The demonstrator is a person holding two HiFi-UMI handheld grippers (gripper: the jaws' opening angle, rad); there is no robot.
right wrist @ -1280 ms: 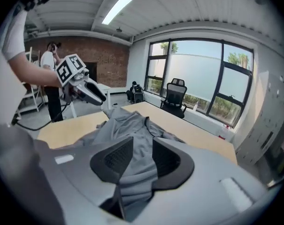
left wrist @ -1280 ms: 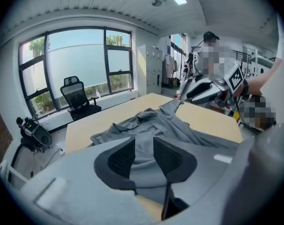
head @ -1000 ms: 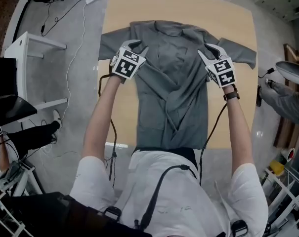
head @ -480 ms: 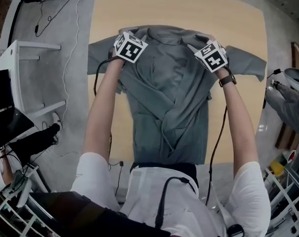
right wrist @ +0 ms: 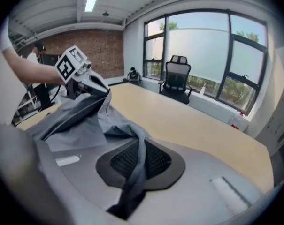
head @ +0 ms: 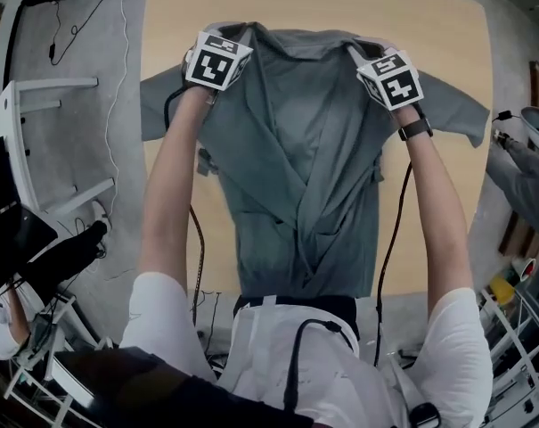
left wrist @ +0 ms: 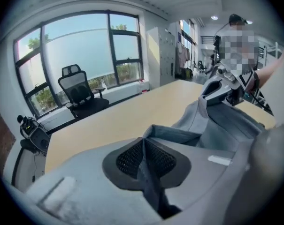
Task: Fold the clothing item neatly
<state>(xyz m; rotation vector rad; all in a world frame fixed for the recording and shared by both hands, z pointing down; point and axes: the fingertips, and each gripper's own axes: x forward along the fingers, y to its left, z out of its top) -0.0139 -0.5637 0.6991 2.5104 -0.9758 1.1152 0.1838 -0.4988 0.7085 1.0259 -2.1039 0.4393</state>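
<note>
The grey shirt (head: 296,176) lies lengthwise on the pale wooden table (head: 447,25), its collar end at the far side and its hem at the near edge, just in front of the person. Its middle is rumpled into long diagonal folds that run from the shoulders toward the hem, and the two short sleeves spread out flat to either side. The shoulder parts are raised off the tabletop. The left gripper (head: 223,36) pinches the shirt at the shoulder on that side: in the left gripper view a ridge of grey cloth stands squeezed between its two dark textured pads (left wrist: 127,158), the jaws having just closed on it. The right gripper (head: 369,50) does the same at the other shoulder, its jaws likewise just closed, with a twisted band of fabric running down between its pads (right wrist: 153,161). Both grippers point downward and away from the person, with arms stretched out over the garment. A watch (head: 414,130) sits on the right wrist, and cables trail from both grippers back toward the body. Beyond the table stand a black office chair (right wrist: 177,81) and large windows (left wrist: 80,46); a white frame (head: 37,141) stands on the grey floor to the left.
</note>
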